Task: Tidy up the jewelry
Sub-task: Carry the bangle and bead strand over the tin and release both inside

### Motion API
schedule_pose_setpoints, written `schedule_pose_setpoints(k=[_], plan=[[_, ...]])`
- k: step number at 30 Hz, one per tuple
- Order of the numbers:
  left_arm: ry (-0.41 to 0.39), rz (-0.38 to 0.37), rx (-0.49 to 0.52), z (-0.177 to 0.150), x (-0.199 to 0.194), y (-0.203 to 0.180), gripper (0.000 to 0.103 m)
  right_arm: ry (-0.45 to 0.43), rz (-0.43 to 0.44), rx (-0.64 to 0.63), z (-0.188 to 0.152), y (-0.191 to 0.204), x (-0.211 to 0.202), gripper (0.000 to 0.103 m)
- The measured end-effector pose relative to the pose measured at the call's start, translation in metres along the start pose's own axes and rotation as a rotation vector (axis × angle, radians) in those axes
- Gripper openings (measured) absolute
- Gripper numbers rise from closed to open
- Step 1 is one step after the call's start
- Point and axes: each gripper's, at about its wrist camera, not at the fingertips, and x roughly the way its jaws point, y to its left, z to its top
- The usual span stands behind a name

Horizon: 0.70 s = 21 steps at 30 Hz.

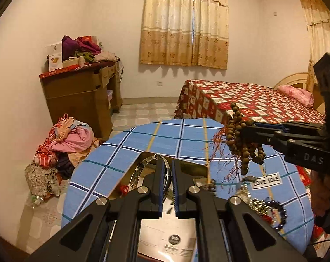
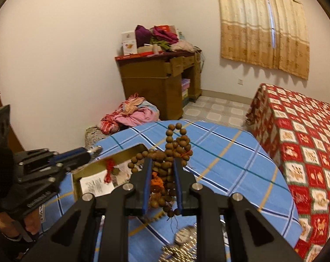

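At nine o'clock the left gripper has its jaws clamped on a silver bangle, above the gold box. Toward three o'clock, the right gripper is clamped on a bunched wooden bead string, lifted over the blue checked tablecloth.

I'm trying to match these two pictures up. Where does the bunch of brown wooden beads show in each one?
Left wrist view: the wooden beads hang at right of centre, from the right gripper.
Right wrist view: low centre, clamped between that gripper's fingers.
Shared landmark: the blue checked cloth beneath them.
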Motion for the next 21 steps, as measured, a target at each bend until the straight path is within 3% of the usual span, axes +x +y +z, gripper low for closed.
schedule_pose_setpoints(k=[21], plan=[[0.135, 0.064, 0.005, -0.013, 0.051, 0.024, 0.006, 0.124, 0.056, 0.032, -0.013, 0.015, 0.077, 0.021]])
